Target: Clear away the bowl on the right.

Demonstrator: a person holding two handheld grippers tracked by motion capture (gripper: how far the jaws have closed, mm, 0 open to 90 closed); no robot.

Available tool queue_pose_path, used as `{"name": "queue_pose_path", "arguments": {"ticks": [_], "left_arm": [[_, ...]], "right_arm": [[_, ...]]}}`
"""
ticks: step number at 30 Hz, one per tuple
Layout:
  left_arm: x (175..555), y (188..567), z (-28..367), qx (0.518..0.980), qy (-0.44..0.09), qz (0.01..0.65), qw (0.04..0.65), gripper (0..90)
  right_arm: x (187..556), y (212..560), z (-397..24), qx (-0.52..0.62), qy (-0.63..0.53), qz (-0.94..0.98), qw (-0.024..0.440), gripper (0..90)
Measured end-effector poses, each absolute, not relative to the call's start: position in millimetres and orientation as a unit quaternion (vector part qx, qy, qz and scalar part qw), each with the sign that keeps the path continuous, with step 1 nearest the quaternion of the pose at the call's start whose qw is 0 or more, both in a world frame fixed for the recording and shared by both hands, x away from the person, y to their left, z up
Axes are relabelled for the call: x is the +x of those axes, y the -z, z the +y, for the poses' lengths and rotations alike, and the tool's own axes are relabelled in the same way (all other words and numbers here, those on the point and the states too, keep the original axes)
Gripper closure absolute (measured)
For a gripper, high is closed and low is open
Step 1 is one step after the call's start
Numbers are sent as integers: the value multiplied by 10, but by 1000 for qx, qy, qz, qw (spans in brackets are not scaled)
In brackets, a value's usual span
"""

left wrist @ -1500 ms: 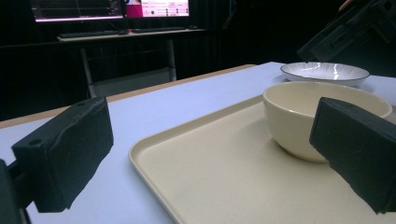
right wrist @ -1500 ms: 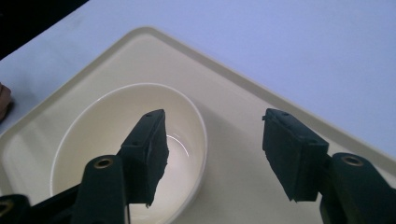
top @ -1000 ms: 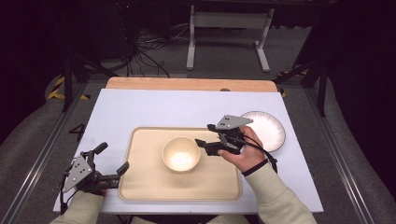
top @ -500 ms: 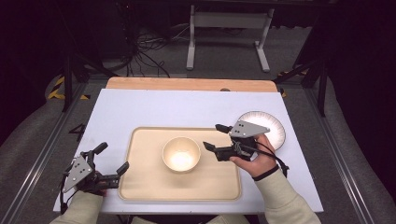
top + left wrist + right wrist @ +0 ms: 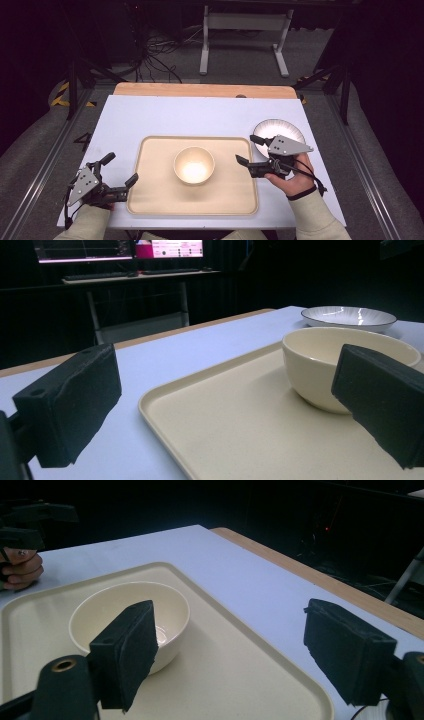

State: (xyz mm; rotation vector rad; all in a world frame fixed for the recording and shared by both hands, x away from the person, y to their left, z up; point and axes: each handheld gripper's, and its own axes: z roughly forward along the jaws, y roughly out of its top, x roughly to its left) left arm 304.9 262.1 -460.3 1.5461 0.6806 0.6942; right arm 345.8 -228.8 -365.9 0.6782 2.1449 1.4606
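A cream bowl (image 5: 194,165) stands upright in the middle of a beige tray (image 5: 150,200). My right gripper (image 5: 249,149) hovers over the tray's right edge, a short way right of the bowl and apart from it. Its jaws have just been opening and stand open with nothing between them. In the right gripper view the bowl (image 5: 130,612) sits ahead of the left jaw of my right gripper (image 5: 237,650). My left gripper (image 5: 121,168) rests open at the tray's left edge. In the left gripper view its jaws frame the tray (image 5: 240,425) and the bowl (image 5: 320,360).
A white plate (image 5: 277,131) lies on the pale blue table (image 5: 200,115) just behind my right gripper, and shows as the plate (image 5: 347,317) beyond the bowl. A wooden strip (image 5: 200,90) edges the table's far side. Dark floor, cables and a stand lie beyond.
My right gripper has drawn back to the right from the bowl's rim to the tray's right edge, and its jaws stand wider. The bowl and my left gripper have stayed put.
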Motion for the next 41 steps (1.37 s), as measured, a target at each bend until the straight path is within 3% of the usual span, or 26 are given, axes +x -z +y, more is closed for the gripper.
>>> {"name": "queue_pose_path", "arguments": {"ticks": [8, 26, 41], "left_arm": [[3050, 4603, 2621, 670, -301, 295, 611, 1], [3063, 4590, 2633, 673, -287, 301, 612, 1], [3071, 4586, 2639, 674, -285, 302, 610, 1]], "right_arm": [[3362, 3729, -2439, 259, -542, 755, 264, 208], [3235, 4147, -2695, 276, -540, 754, 251, 204], [3208, 4358, -2783, 301, -500, 759, 289, 211]]}}
